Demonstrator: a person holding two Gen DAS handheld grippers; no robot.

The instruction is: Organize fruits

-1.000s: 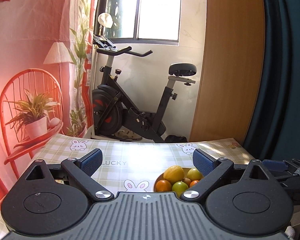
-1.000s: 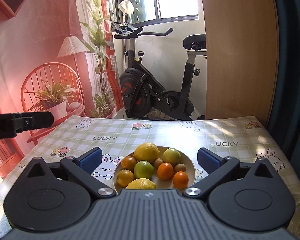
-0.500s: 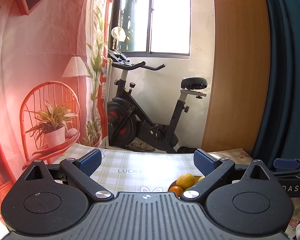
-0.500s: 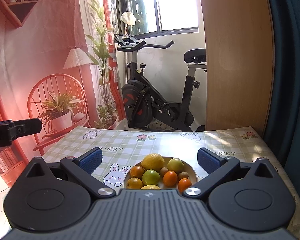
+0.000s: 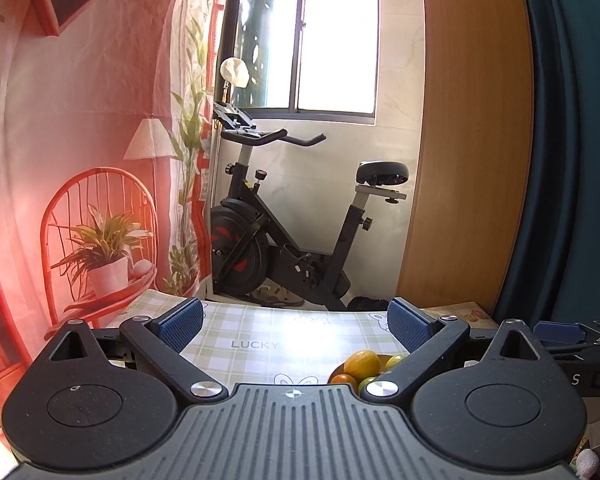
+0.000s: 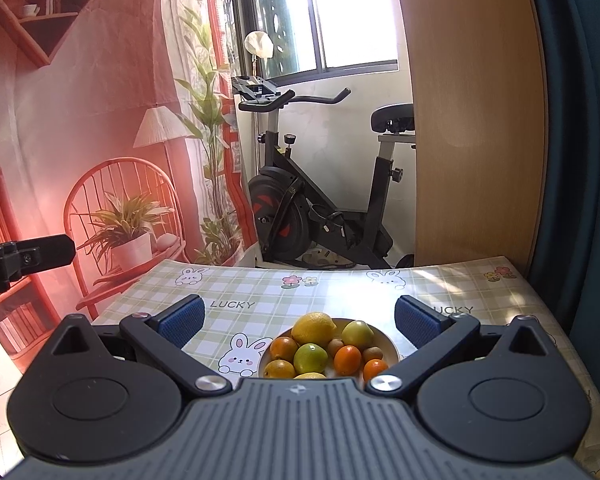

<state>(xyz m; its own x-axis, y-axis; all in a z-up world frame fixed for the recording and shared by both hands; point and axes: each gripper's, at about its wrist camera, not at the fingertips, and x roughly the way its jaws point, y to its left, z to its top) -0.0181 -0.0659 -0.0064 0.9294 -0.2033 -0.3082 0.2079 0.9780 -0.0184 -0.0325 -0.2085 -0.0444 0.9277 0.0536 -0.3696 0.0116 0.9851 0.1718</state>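
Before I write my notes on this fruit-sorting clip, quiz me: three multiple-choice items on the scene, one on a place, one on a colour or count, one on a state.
1. Where does the fruit lie?
A. in a round bowl on the checked tablecloth
B. loose on the floor
C. on the exercise bike's seat

2. What colour are the gripper finger pads?
A. red
B. blue
C. white

3. How does the right gripper stand?
A. shut on a lemon
B. shut on nothing
C. open, holding nothing

Answers: 1 A, the lemon and the other fruit sit piled in the bowl on the tablecloth. 2 B, the pads are blue. 3 C, the right gripper has its fingers spread wide above the bowl with nothing between them; the left gripper is open too.
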